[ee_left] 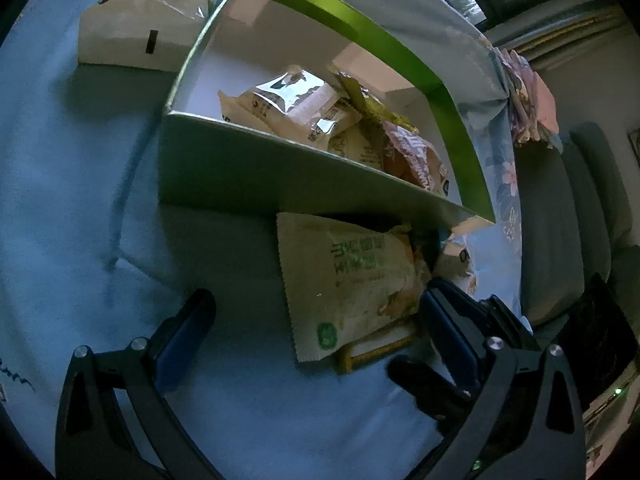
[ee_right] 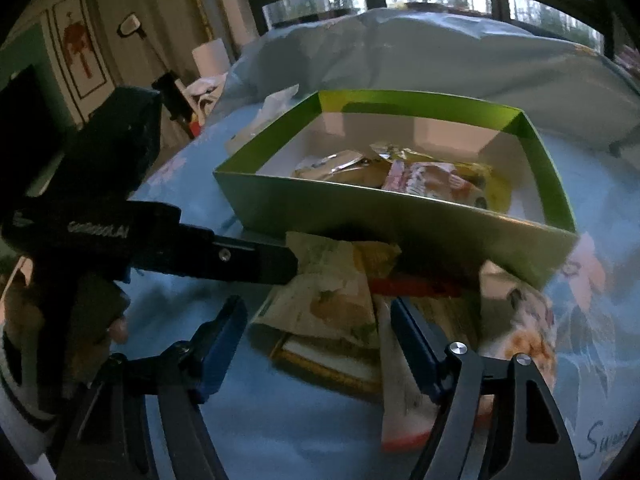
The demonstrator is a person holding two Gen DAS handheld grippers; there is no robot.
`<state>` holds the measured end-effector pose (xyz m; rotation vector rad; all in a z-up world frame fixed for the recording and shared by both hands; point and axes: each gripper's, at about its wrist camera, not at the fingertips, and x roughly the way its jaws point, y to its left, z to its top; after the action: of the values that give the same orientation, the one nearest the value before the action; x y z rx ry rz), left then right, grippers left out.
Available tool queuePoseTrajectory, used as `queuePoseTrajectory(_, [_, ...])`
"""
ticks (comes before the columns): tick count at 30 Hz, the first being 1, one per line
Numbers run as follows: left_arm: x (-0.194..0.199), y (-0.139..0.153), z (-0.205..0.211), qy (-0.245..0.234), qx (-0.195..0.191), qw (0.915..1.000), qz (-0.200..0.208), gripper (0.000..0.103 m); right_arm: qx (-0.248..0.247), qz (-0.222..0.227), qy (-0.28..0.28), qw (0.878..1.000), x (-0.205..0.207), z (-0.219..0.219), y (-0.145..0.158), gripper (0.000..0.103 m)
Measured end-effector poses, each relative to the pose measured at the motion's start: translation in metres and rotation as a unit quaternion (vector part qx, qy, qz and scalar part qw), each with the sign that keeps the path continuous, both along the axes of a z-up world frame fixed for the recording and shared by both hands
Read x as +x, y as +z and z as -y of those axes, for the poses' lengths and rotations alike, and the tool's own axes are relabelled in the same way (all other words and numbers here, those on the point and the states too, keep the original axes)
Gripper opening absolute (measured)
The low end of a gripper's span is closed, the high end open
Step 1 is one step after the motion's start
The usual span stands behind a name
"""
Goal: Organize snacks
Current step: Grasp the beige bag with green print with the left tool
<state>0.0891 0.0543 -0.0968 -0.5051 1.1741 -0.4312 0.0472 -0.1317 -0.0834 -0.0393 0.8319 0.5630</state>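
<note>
A green cardboard box [ee_left: 260,176] [ee_right: 400,216] stands on a blue cloth and holds several snack packets [ee_left: 304,108] [ee_right: 432,184]. In front of it lies a loose pile of packets. On top is a beige packet with green print [ee_left: 352,288] [ee_right: 332,300], over a yellow-edged one [ee_left: 376,350] [ee_right: 328,360]. My left gripper [ee_left: 316,316] is open, its fingers either side of the beige packet and not pressing it. My right gripper [ee_right: 318,340] is open over the same pile. A white packet with a red end [ee_right: 400,400] lies by its right finger. The left gripper's black finger [ee_right: 256,260] reaches in from the left.
A white carton with clear wrapping [ee_left: 128,40] sits behind the box on the left. More packets [ee_right: 520,320] and a red one [ee_right: 416,286] lie at the box's near corner. A pale blue pillow [ee_right: 440,52] rises behind. A grey sofa [ee_left: 560,220] stands beyond the cloth's edge.
</note>
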Motion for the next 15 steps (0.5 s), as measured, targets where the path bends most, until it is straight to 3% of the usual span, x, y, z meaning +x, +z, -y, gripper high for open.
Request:
queuePoseTrajectory(4, [0.002, 0.001, 0.005, -0.006, -0.008, 0.9999, 0.004, 0.099, -0.016, -0.002, 0.013, 1.000, 0.007, -0.009, -0.004, 0.072])
queuePoseTrajectory(10, [0.004, -0.001, 0.011, -0.017, -0.006, 0.9998, 0.005, 0.090, -0.022, -0.018, 0.014, 0.999, 0.015, -0.011, -0.013, 0.057])
queuePoseTrajectory(12, [0.005, -0.002, 0.009, -0.014, -0.012, 0.9998, 0.004, 0.084, -0.022, -0.016, 0.012, 1.000, 0.013, -0.010, -0.015, 0.055])
queuePoseTrajectory(14, [0.006, -0.004, 0.007, -0.011, -0.020, 0.9997, -0.002, 0.071, -0.022, -0.015, 0.011, 1.000, 0.013, -0.010, -0.015, 0.046])
queuePoseTrajectory(15, [0.006, -0.005, 0.007, -0.011, -0.021, 0.9997, -0.003, 0.070, -0.021, -0.016, 0.011, 1.000, 0.013, -0.010, -0.015, 0.044])
